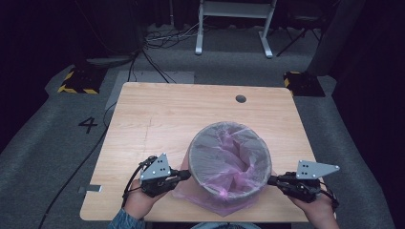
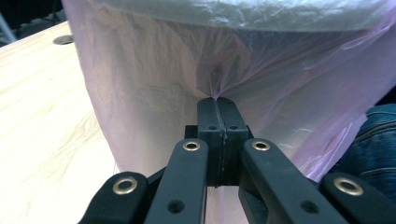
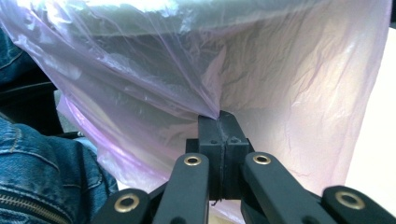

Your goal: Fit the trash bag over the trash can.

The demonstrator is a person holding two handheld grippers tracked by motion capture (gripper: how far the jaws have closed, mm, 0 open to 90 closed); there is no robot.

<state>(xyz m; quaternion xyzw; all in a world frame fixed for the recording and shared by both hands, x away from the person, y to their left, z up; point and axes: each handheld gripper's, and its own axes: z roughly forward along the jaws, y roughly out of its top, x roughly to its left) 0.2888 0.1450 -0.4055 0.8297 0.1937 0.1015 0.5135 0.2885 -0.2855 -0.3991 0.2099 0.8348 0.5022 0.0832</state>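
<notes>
bin: the grey round bin [image 1: 229, 160] stands upright on the table [image 1: 157, 114], close to my near edge and a little right of its middle; it sits between my two hands.
liner: a thin pink bag [image 1: 234, 157] is draped over the bin's rim, hangs down the outside wall and spills onto the wood at the near side.
left gripper: my left gripper [image 1: 184, 175] lies almost level, pointing right at the bin's left flank; its jaws are clenched on a pinch of the pink film [image 2: 215, 95], which tents out to a peak at the tips.
right gripper: my right gripper [image 1: 273, 180] points left at the bin's right flank, jaws likewise clamped together on a fold of the bag [image 3: 215, 114].
key relation: the two pinches sit on opposite sides of the bin, so the line between my tips runs across it, roughly parallel to the near edge; both hands are equally near.
next move, my guess: working the film up or down along the wall, both sides together.
room: open wood towards the far edge and the left; little at the near edge, where my denim-clad legs [image 3: 42, 168] are close.
risk: the film is thin and may tear or slip.
</notes>
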